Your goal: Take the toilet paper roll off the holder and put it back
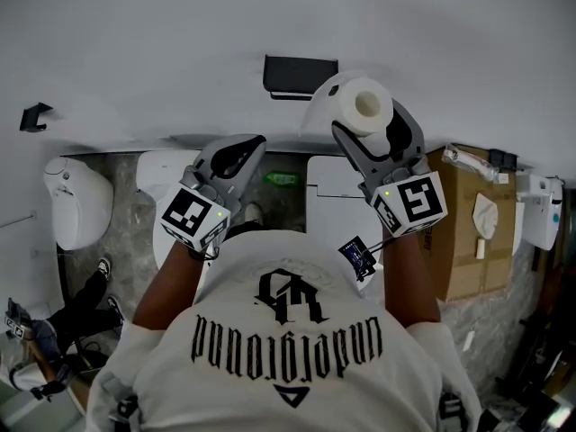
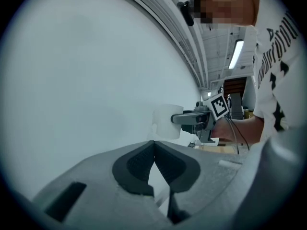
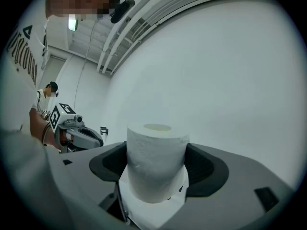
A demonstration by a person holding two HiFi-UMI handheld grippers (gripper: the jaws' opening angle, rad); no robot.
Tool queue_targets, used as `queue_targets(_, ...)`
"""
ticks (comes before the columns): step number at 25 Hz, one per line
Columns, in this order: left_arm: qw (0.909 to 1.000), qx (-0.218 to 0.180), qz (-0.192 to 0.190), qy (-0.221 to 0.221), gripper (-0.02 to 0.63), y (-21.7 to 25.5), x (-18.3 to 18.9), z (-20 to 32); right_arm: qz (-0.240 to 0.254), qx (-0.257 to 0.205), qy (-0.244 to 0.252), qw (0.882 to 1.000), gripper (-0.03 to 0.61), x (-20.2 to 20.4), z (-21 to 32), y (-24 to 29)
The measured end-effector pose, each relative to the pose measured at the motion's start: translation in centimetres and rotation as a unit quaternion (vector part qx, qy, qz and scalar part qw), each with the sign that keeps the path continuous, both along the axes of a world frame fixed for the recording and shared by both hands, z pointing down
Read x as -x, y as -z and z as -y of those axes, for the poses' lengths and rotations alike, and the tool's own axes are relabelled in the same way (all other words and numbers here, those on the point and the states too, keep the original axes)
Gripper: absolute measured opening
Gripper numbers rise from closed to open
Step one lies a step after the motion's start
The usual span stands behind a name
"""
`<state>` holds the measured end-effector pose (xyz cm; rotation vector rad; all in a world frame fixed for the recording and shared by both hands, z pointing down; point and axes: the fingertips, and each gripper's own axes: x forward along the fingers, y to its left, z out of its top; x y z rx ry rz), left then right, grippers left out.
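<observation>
My right gripper point(image 1: 371, 122) is clamped on the toilet paper roll point(image 3: 156, 162), jaws pressing its curved sides; roll is off the holder point(image 1: 300, 76), held up near the wall.

Key relation: in the head view the holder sits on the wall just up and to the left of the roll, close but not touching; roll's core end points up twd the head camera, so I judge the axis needs turning to line up w/ the holder's bar, which I can't make out.

My left gripper point(image 2: 153, 147) is empty, jaw tips touching; it hangs lower left, further from the holder than the right.

Right gripper view shows grip + loose sheet under the roll, but no holder; head view shows both; left gripper view shows the roll side-on against the wall.
</observation>
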<state>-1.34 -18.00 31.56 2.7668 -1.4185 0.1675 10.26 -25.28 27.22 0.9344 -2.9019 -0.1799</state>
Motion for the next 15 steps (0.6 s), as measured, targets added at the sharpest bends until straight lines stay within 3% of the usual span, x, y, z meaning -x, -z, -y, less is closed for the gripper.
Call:
queue_targets(8,0.9999,-0.006,-0.008,0.005,0.014,0.1,2.2,-0.3,-0.004,0.002,-0.012,1.000,0.327,0.9,-0.3,0.0)
queue_targets(15,0.9998,-0.006,-0.006,-0.016,0.014,0.4,5.5,0.5,0.002,0.008,-0.035,0.999,0.327,3.4,0.0,0.2)
